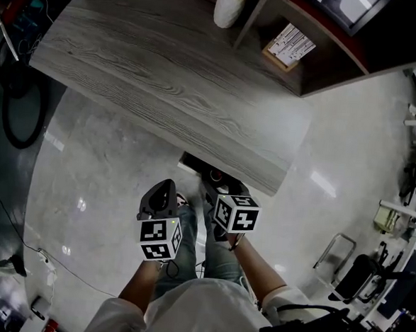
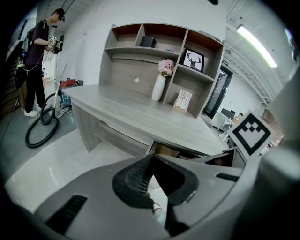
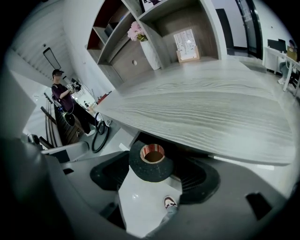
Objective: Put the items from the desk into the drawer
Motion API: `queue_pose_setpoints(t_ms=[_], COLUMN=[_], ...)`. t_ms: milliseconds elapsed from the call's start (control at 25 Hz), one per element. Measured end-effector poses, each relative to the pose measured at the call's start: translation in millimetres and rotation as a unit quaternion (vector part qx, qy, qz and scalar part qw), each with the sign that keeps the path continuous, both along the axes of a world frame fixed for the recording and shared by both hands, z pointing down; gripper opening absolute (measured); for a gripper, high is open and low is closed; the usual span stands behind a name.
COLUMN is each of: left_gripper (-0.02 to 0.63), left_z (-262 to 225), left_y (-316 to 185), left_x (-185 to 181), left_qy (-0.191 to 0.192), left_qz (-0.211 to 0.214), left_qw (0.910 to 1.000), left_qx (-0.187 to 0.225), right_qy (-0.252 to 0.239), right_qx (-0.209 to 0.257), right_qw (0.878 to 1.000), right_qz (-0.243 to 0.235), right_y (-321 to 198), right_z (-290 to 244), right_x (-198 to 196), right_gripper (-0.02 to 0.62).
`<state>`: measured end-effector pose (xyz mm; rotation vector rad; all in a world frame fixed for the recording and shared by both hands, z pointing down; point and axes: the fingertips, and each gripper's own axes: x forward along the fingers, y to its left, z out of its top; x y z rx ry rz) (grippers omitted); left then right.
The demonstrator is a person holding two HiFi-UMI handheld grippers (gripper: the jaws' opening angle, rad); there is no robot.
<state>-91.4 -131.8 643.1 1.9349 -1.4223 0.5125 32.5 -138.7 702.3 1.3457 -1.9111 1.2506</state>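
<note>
- Right gripper (image 3: 153,174): fingers (image 3: 110,171) spread wide, grasping a black tape roll (image 3: 151,165) across its outer rim. The roll's red-brown core faces the camera.
- Tape roll is held just below the near edge of the counter (image 3: 201,108), in front of the open drawer (image 2: 168,150). Cannot tell whether it is over the drawer's inside.
- Pale floor and the person's shoe (image 3: 169,202) show below the roll, between the fingers.
- Left gripper (image 2: 151,160): fingers (image 2: 133,178) clenched, tips meeting, nothing between them.
- Head view: both grippers sit low on the near side of the counter, side by side. The drawer is pulled out under the counter's near right end.
- Far right on the counter: white vase (image 1: 228,8) with pink flowers, beside a shelf unit (image 2: 126,70) holding a printed card (image 1: 291,44).
- Far left: another person (image 2: 40,51) stands, with a black hose coil (image 2: 42,124) on the floor.
</note>
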Motion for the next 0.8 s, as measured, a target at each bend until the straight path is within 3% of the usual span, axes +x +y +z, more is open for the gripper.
queue_pose_setpoints(t_ms=[360,800], left_gripper=[-0.002,-0.002], left_z=[1,3], left_y=[-2,-3], left_x=[-6,-13], left_qy=[-0.002,-0.001], left_qz=[-0.006,-0.014], left_qw=[1.0,0.9999], left_qx=[-0.001,-0.001], right_qy=[-0.006,-0.001], right_qx=[0.005,0.002], right_qw=[0.999,0.999], right_qz=[0.035,0.045], right_y=[-7,-8], right_z=[0,2], right_x=[3,5], right_gripper=[0.305,0.305])
